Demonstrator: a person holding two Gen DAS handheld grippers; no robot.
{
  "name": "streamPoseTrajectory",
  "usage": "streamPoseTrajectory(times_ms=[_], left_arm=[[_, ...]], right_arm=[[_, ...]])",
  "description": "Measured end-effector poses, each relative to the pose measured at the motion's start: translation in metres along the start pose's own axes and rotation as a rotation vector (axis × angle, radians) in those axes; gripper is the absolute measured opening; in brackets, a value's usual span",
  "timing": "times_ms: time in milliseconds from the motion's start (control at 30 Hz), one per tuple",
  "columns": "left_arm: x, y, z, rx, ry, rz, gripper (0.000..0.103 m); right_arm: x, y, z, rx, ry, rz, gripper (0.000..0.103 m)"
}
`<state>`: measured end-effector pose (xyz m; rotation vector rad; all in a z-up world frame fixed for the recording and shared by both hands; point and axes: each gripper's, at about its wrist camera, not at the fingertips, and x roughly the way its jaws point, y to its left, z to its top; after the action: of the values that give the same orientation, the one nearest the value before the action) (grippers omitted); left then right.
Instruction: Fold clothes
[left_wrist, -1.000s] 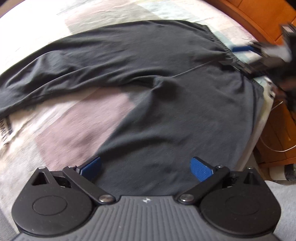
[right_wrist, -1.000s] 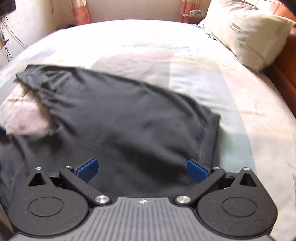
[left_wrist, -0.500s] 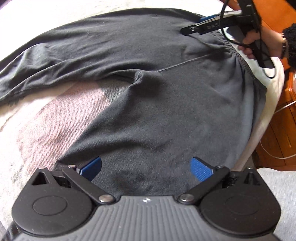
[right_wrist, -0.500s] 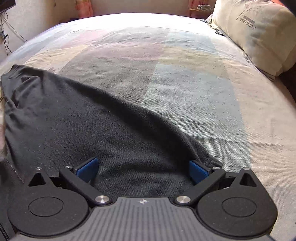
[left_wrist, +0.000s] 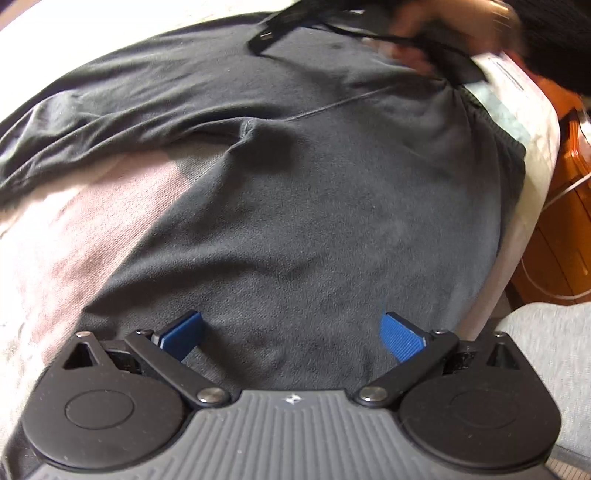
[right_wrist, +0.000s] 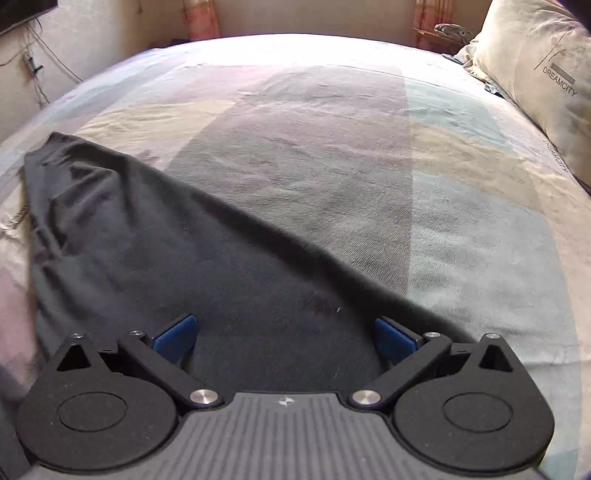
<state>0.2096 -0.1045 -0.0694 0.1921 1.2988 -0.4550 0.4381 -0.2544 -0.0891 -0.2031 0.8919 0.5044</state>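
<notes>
Dark grey trousers (left_wrist: 295, 206) lie spread on the bed, waistband toward the right edge, one leg running off to the left. My left gripper (left_wrist: 291, 338) hovers open over the lower part of the cloth, nothing between its blue pads. In the left wrist view the right gripper (left_wrist: 266, 35) shows blurred at the top, held by a hand (left_wrist: 436, 26) over the waist end. In the right wrist view the right gripper (right_wrist: 284, 338) stands open above the trousers (right_wrist: 207, 266), whose edge runs diagonally across the sheet.
The bed sheet (right_wrist: 369, 147) with pale colour blocks stretches far ahead. A pillow (right_wrist: 546, 74) lies at the back right. Wooden furniture (left_wrist: 565, 221) with a white cable stands off the bed's right edge. A grey-clad leg (left_wrist: 554, 332) is at lower right.
The right gripper has moved further in over the waist end of the trousers. The left gripper has drifted slightly closer to the cloth. Both stay open.
</notes>
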Motion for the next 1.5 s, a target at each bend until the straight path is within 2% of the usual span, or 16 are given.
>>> streamPoseTrajectory(times_ms=[100, 200, 333, 500, 567, 667, 867, 967, 1100, 1200, 1500], left_arm=[[-0.01, 0.006, -0.006, -0.013, -0.023, 0.002, 0.102], [-0.016, 0.018, -0.013, -0.053, -0.051, 0.035, 0.102], [-0.021, 0.043, -0.021, -0.163, -0.069, 0.064, 0.102], [-0.031, 0.079, -0.035, -0.091, -0.088, 0.159, 0.102], [-0.037, 0.103, -0.04, -0.072, -0.091, 0.193, 0.102], [-0.05, 0.142, -0.034, -0.095, -0.11, 0.219, 0.102], [-0.073, 0.245, -0.001, -0.179, -0.218, 0.302, 0.102], [-0.073, 0.291, 0.02, -0.151, -0.253, 0.368, 0.102], [-0.063, 0.342, 0.044, -0.159, -0.253, 0.347, 0.102], [-0.054, 0.369, 0.05, -0.184, -0.266, 0.33, 0.102], [-0.033, 0.428, 0.03, -0.445, -0.228, 0.238, 0.102]], right_arm=[[0.006, -0.001, 0.02, 0.008, 0.039, -0.021, 0.103], [-0.017, 0.005, 0.025, 0.066, 0.037, -0.013, 0.103], [-0.048, 0.031, 0.004, 0.067, 0.061, -0.007, 0.103], [-0.067, 0.053, -0.034, 0.156, 0.147, -0.026, 0.103], [-0.066, 0.059, -0.046, 0.207, 0.195, -0.042, 0.103], [-0.063, 0.074, -0.059, 0.232, 0.243, -0.08, 0.103], [-0.053, 0.089, -0.057, 0.214, 0.302, -0.163, 0.103], [-0.053, 0.091, -0.057, 0.212, 0.304, -0.175, 0.103], [-0.055, 0.094, -0.058, 0.209, 0.299, -0.193, 0.103], [-0.055, 0.094, -0.059, 0.211, 0.301, -0.197, 0.103], [-0.054, 0.09, -0.054, 0.204, 0.305, -0.194, 0.103]])
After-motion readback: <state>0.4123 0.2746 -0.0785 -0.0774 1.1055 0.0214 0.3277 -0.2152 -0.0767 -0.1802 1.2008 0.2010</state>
